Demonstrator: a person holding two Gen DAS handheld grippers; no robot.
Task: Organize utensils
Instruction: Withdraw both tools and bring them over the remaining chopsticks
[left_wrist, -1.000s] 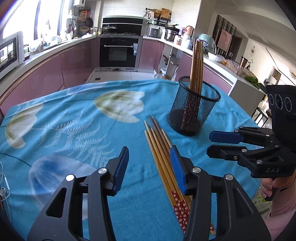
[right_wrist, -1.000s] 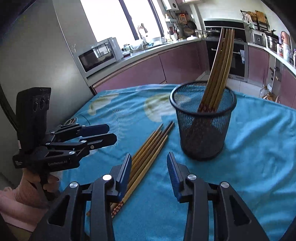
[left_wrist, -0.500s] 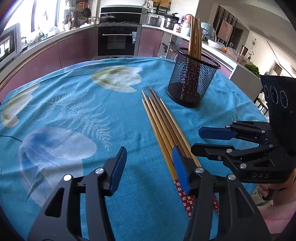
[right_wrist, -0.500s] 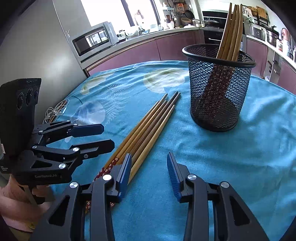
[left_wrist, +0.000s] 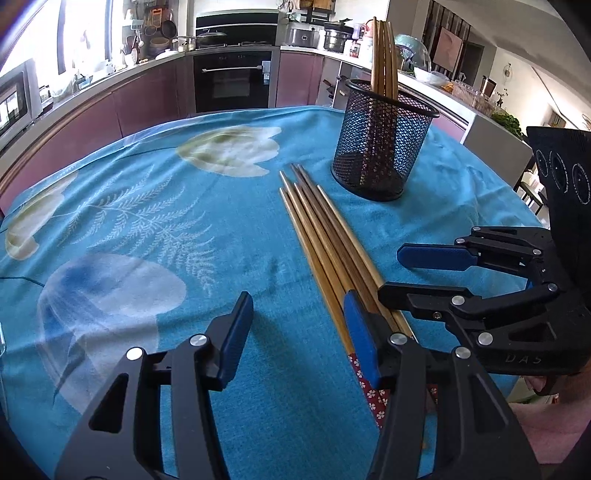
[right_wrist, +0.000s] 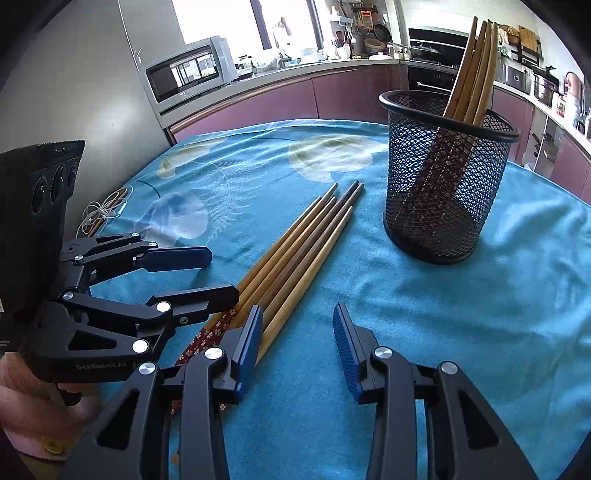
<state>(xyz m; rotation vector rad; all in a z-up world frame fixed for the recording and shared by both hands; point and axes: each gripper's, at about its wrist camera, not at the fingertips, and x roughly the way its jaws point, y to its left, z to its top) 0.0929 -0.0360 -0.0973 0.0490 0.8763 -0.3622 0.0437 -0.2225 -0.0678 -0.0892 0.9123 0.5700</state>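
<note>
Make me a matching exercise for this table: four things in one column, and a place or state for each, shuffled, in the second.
Things:
1. loose chopsticks
2. black mesh holder
3. white cable
4. left hand-held gripper

Places or states:
A. stands upright with chopsticks leaning inside it
B. bunched near the edge of the blue tablecloth
C. lie flat in a bundle on the cloth
D. jaws apart, nothing between them

Pairs: 1-C, 2-A, 3-B, 4-D
</note>
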